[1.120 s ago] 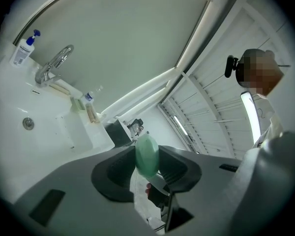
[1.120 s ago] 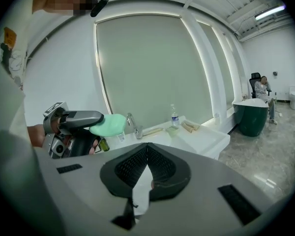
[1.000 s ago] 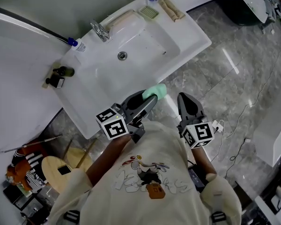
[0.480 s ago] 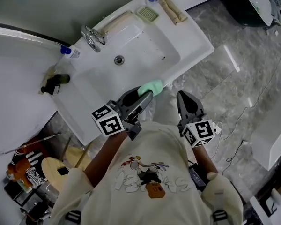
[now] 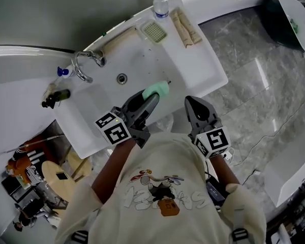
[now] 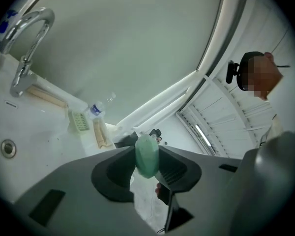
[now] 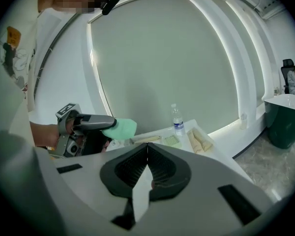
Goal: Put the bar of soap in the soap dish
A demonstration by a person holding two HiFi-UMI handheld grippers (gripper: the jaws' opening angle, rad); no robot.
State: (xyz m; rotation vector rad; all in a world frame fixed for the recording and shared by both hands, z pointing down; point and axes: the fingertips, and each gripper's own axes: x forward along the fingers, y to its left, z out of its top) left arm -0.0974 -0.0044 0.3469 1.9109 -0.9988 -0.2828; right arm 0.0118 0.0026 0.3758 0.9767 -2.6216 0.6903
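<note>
My left gripper (image 5: 152, 94) is shut on a pale green bar of soap (image 5: 156, 90), held over the front of the white sink basin (image 5: 104, 98). The same soap (image 6: 147, 155) shows pinched between the jaws in the left gripper view, and from the side (image 7: 119, 128) in the right gripper view. The green ridged soap dish (image 5: 154, 31) sits on the sink's back ledge, beyond the soap; it also shows as soap dish (image 6: 79, 121) and soap dish (image 7: 171, 141). My right gripper (image 5: 195, 107) is shut and empty, hanging off the sink's front right edge.
A chrome faucet (image 5: 84, 65) stands at the sink's left and the drain (image 5: 122, 78) lies mid-basin. A water bottle (image 5: 161, 6) and two rolled towels (image 5: 186, 27) sit beside the dish. A dark bottle (image 5: 55, 97) lies at the left. Grey marble floor (image 5: 259, 80) spreads at right.
The left gripper has carried the soap forward, from past the sink's front edge to over the basin. The right gripper followed slightly and stayed shut.
</note>
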